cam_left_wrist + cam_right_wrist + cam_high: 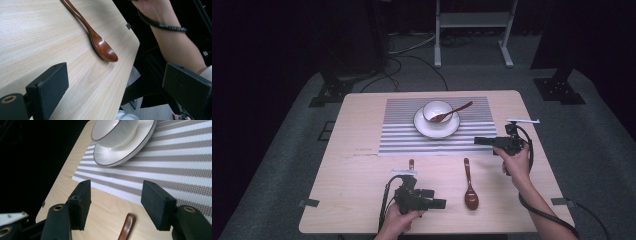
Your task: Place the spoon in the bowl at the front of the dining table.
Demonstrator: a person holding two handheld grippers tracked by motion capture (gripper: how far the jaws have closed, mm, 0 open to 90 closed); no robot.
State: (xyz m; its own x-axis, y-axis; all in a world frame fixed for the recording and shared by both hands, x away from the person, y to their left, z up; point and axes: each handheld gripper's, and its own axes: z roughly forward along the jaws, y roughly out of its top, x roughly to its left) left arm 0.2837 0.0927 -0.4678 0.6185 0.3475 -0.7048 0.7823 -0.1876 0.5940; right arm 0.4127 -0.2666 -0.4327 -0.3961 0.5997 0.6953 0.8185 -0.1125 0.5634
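My left tool point(439, 203) lies low near the worktop's point(352, 165) front edge, jaws spread and empty, aimed at the loose spoon point(470, 186) just beside it. My right tool point(482, 141) hovers over the striped mat's point(402, 132) right edge, jaws wide apart with nothing between them. Beyond sit the saucer point(424, 129), the bowl point(435, 107) and a second spoon point(452, 112) resting in it. A third handle point(411, 164) is partly hidden behind my left tool.

A pale wooden table point(352, 165) carries it all. A striped placemat point(397, 135) lies across its far half, a white saucer point(424, 129) resting on that. Nearer the front edge, a brown wooden spoon point(470, 187) lies flat on bare wood, bowl toward the person.
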